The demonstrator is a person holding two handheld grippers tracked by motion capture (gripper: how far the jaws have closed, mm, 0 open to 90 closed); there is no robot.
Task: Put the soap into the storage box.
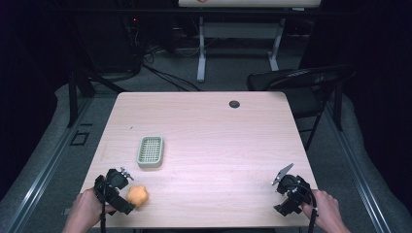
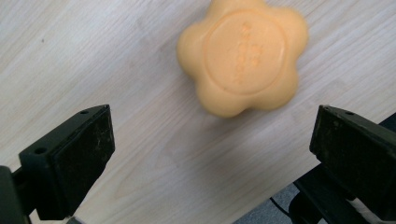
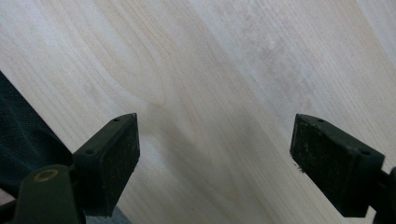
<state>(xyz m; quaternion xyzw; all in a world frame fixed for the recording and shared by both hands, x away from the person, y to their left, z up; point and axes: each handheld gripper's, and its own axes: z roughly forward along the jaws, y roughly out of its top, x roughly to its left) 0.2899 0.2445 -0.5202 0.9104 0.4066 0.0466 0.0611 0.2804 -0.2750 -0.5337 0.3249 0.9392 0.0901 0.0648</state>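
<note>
Left gripper [image 2: 212,154]: jaws spread wide, nothing between them; held at the near-left corner of the worktop [image 1: 204,126].
Orange flower-shaped soap [image 2: 243,56]: flat on the worktop near its near edge, just ahead of the left gripper's open jaws, apart from both; roughly round, no long axis.
Right gripper [image 1: 286,182]: jaws wide apart, empty, at the near-right corner, well apart from the soap.
Soap dish [image 1: 150,151]: green, slotted, just beyond the soap toward the far edge.
Nearer gripper: the left, judged best placed to grasp.
</note>
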